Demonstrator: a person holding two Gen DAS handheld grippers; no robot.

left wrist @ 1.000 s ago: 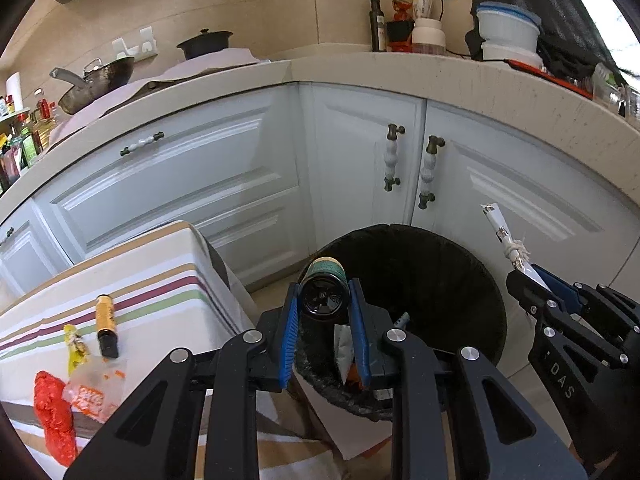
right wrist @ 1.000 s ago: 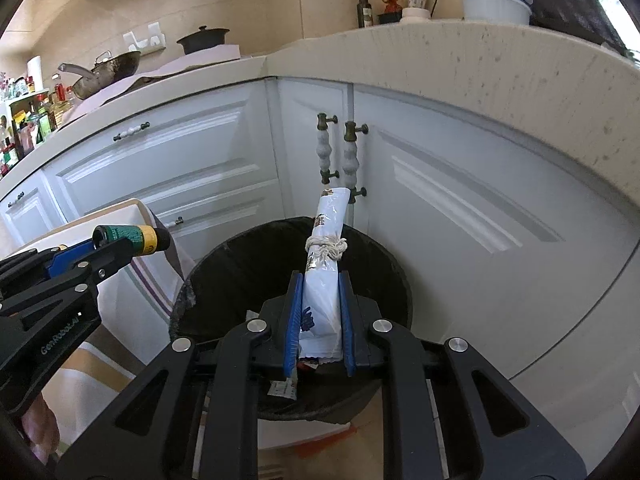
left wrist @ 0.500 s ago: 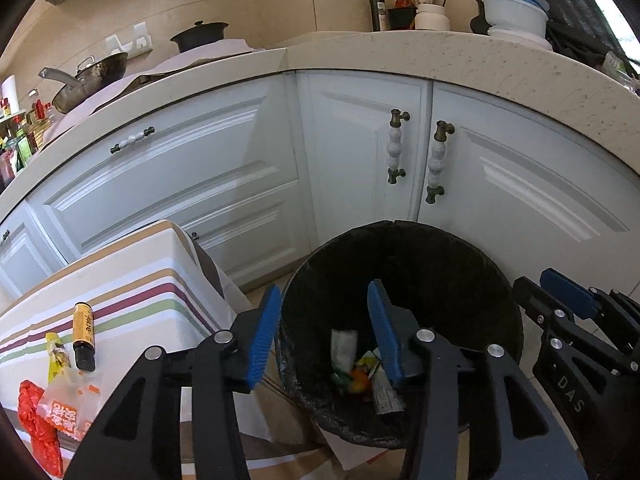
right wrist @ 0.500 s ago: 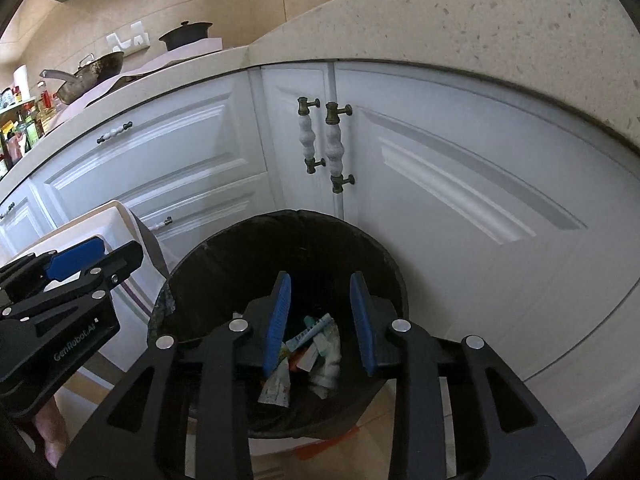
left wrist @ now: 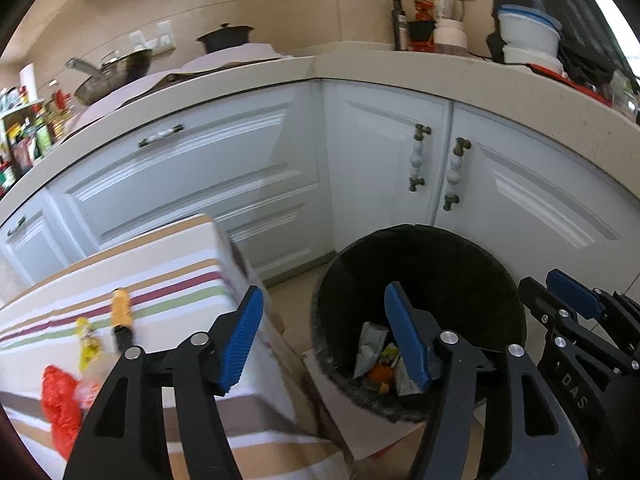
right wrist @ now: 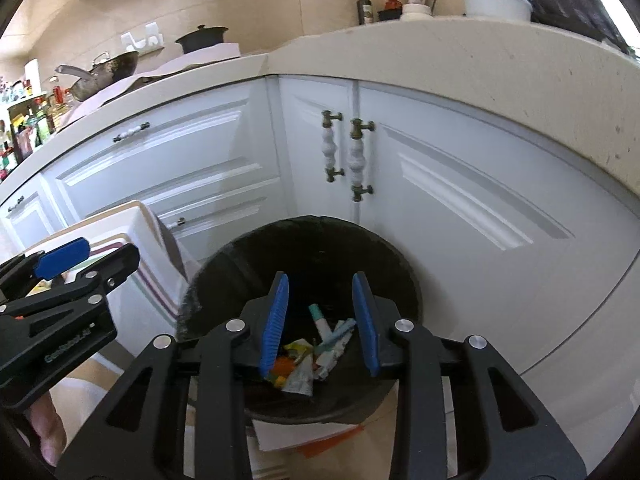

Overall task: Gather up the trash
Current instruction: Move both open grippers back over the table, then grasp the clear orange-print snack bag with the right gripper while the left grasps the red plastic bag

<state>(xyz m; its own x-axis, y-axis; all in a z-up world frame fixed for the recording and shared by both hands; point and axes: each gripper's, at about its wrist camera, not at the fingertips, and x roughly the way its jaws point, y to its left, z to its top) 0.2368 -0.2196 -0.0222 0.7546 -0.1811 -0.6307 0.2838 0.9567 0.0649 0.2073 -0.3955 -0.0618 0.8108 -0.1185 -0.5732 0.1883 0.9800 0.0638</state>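
Note:
A black-lined trash bin (left wrist: 424, 264) stands on the floor by the white cabinets, with wrappers and a small bottle inside (right wrist: 320, 344). My left gripper (left wrist: 324, 336) is open and empty, above the gap between the bin and the striped table (left wrist: 120, 276). My right gripper (right wrist: 320, 324) is open and empty over the bin (right wrist: 304, 248). On the table lie an orange bottle with a black cap (left wrist: 121, 316), a yellow wrapper (left wrist: 89, 342), a clear packet (left wrist: 90, 390) and a red wrapper (left wrist: 60, 400). The left gripper also shows in the right wrist view (right wrist: 80, 264).
White cabinet doors with knobbed handles (left wrist: 436, 172) curve behind the bin. The counter (left wrist: 280, 72) holds a wok, a pot, bottles and white bowls. A shelf of jars (left wrist: 24, 136) stands at the far left. Cardboard (right wrist: 304, 436) lies under the bin.
Both grippers opened and dropped their loads into the bin: the left its green-capped bottle, the right its white wrapper. The left gripper has since swung left, toward the table.

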